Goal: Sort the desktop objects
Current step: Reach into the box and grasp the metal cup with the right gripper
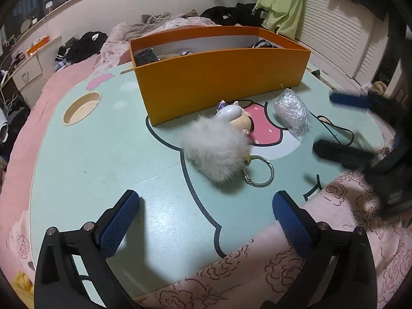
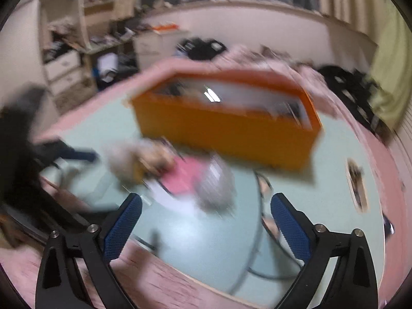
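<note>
An orange box [image 1: 219, 77] stands at the back of a mint cartoon-print lap table [image 1: 103, 154]; it also shows, blurred, in the right wrist view [image 2: 226, 134]. In front of it lie a white fluffy doll keychain [image 1: 219, 149] with a metal ring [image 1: 260, 171] and a clear plastic-wrapped bundle [image 1: 291, 109]. My left gripper [image 1: 206, 208] is open and empty above the table's near edge. My right gripper [image 2: 206, 211] is open and empty, just short of the bundle [image 2: 216, 188]; it shows blurred at the right of the left wrist view [image 1: 345, 126].
The table sits on a pink floral bedspread [image 1: 334, 231]. A round cup hole [image 1: 82, 108] is at the table's left. Clothes are piled on the bed behind the box [image 1: 85, 43]. The box holds several dark items [image 1: 146, 55].
</note>
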